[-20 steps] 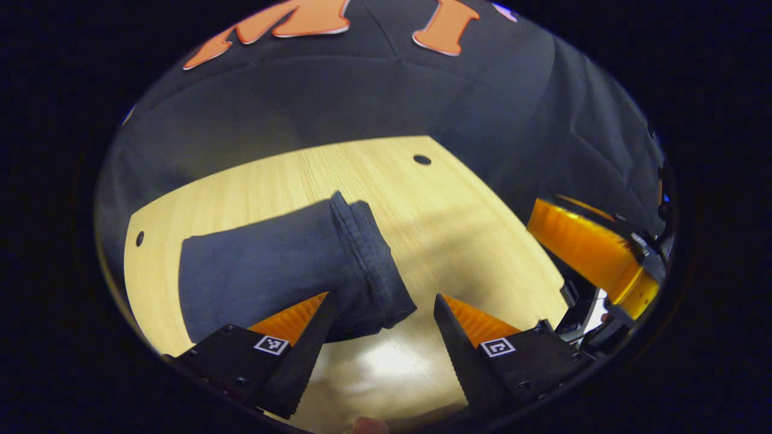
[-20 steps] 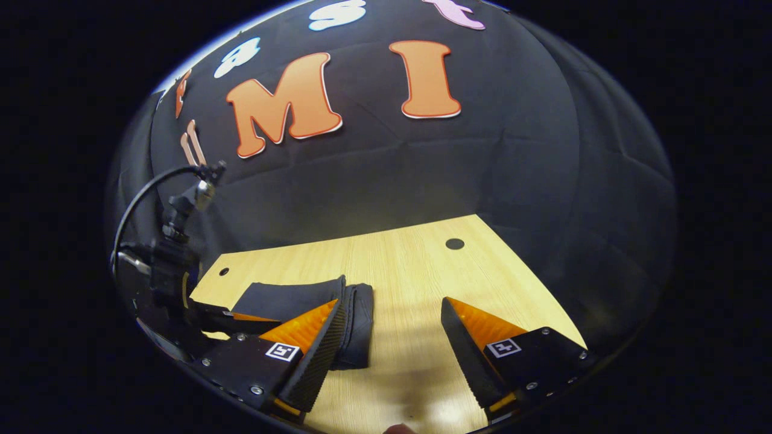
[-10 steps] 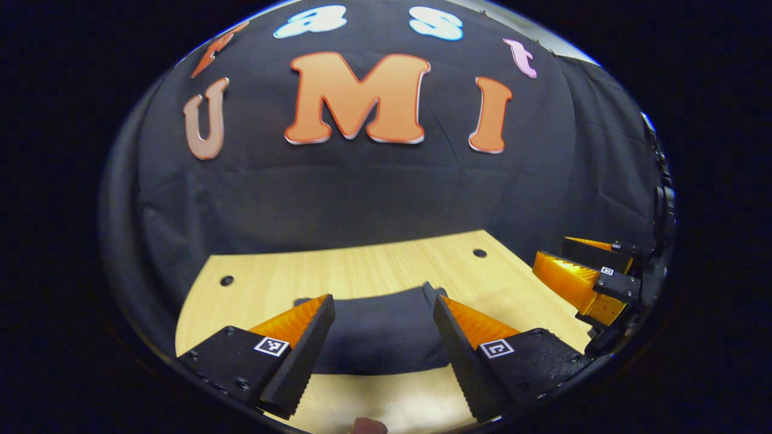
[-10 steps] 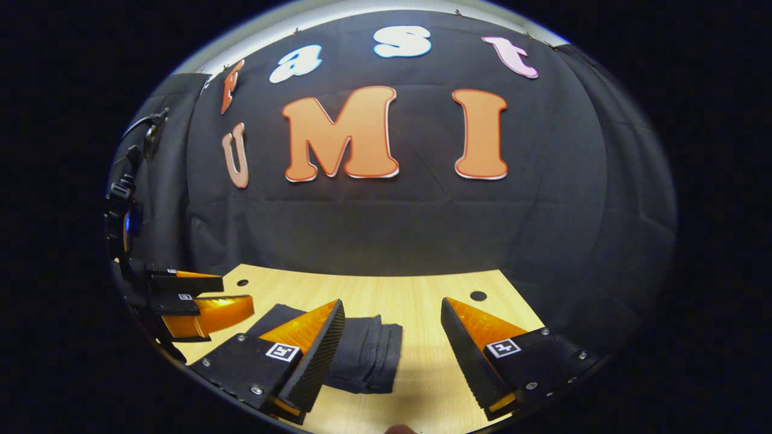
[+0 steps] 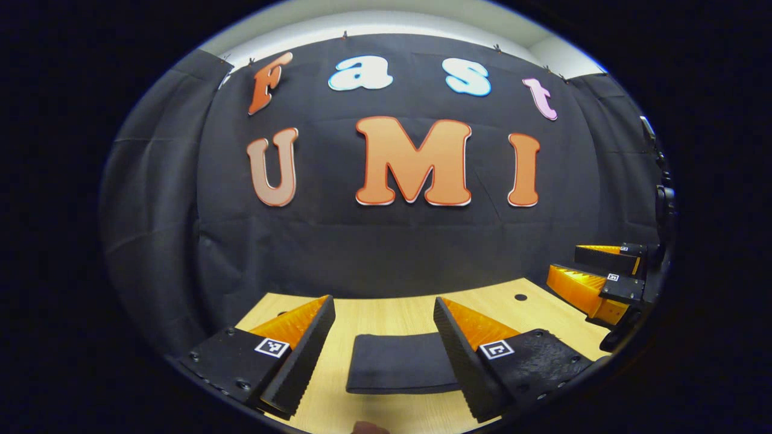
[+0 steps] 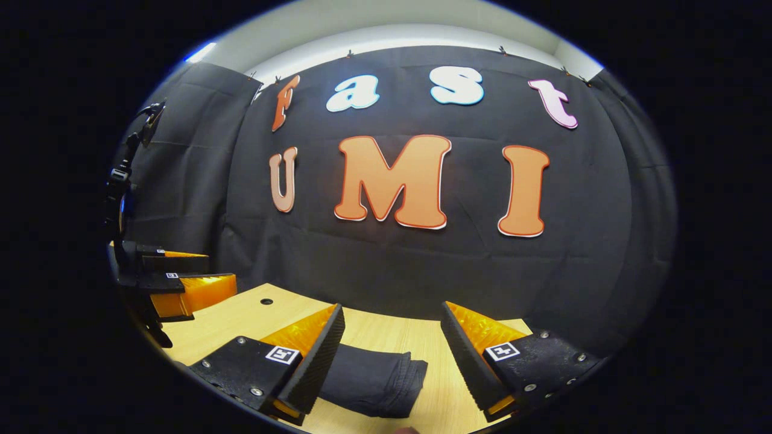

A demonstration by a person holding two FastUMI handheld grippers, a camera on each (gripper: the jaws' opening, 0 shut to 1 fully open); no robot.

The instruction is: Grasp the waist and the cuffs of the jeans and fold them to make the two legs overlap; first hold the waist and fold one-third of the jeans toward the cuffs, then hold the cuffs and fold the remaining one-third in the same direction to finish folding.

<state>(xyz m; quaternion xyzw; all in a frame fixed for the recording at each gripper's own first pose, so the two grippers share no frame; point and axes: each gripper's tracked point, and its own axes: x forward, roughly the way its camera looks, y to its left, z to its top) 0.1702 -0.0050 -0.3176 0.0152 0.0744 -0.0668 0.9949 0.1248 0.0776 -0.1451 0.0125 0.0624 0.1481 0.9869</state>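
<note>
- Though folded into a compact dark denim bundle, jeans (image 5: 401, 371) lie flat on pale wooden surface (image 5: 386, 313), at 6 o'clock in the left gripper view, between that claw's fingers but untouched.
- Left claw (image 5: 383, 343) spread wide, empty, raised off the cloth; likely held clear so the stacked layers keep their shape.
- Right claw (image 6: 392, 355) likewise wide and empty, hovering above the bundle's thick rolled edge (image 6: 410, 380) at 6 o'clock in the right gripper view.
- Each claw seen from the other's camera: right one at 3 o'clock (image 5: 597, 277), left one at 9 o'clock (image 6: 181, 283), both level and apart from the jeans.
- Judged complete: both thirds apparently folded over, nothing left to grip.
</note>
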